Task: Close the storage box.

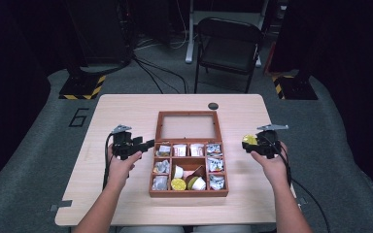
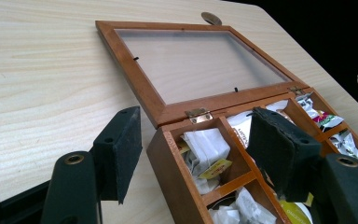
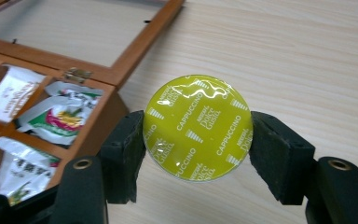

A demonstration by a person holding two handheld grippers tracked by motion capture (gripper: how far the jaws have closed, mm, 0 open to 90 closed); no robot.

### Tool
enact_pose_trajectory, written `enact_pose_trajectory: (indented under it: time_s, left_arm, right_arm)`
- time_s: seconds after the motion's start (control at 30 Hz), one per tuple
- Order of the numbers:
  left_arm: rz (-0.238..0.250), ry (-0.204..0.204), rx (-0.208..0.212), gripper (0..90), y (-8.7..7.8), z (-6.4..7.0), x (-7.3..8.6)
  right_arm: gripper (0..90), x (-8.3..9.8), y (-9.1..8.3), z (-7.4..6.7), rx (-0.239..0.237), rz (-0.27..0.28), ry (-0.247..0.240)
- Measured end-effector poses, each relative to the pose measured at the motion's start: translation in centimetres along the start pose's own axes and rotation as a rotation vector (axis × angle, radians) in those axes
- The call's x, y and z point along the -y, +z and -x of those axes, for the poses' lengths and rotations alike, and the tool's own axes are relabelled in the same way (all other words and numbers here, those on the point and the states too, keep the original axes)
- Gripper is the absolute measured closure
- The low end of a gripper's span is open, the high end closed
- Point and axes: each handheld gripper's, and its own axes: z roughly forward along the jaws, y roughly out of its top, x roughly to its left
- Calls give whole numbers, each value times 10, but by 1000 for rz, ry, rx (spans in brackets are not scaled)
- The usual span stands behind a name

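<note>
Forearms, high view: both reach in from the near edge; the left tongs sit at the left wall of the wooden box, the right tongs hover over bare tabletop just right of it.
Capsule, high view: the yellow-green capsule sits in the right tongs, outside the box.
Left tongs view: jaws straddle the box's near corner, one outside the wall, one over a sachet compartment; whether the pads press the wood, I cannot tell.
Right tongs view: pads clenched on the capsule's rim from both sides, foil lid facing the camera.
Doing it well: keep the box steadied, carry the capsule level, and loosen the grip only once it rests on its spot.
</note>
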Motion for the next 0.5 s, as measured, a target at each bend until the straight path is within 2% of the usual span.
enact_pose_trajectory:
  time_s: [0.17,0.23,0.37,0.5]
  left_arm:
    - [7,-8,-1,349,-1,-2,0]
    - [3,-6,-1,349,-1,-2,0]
    - [-2,2,1,349,1,-1,0]
    - [1,1,2,349,1,-1,-1]
  right_arm:
    - [373,5,3,14,22,-17,43]
    - [373,8,5,19,34,-22,50]
    - [373,14,8,24,89,-44,55]
    - [373,19,12,30,104,-59,70]
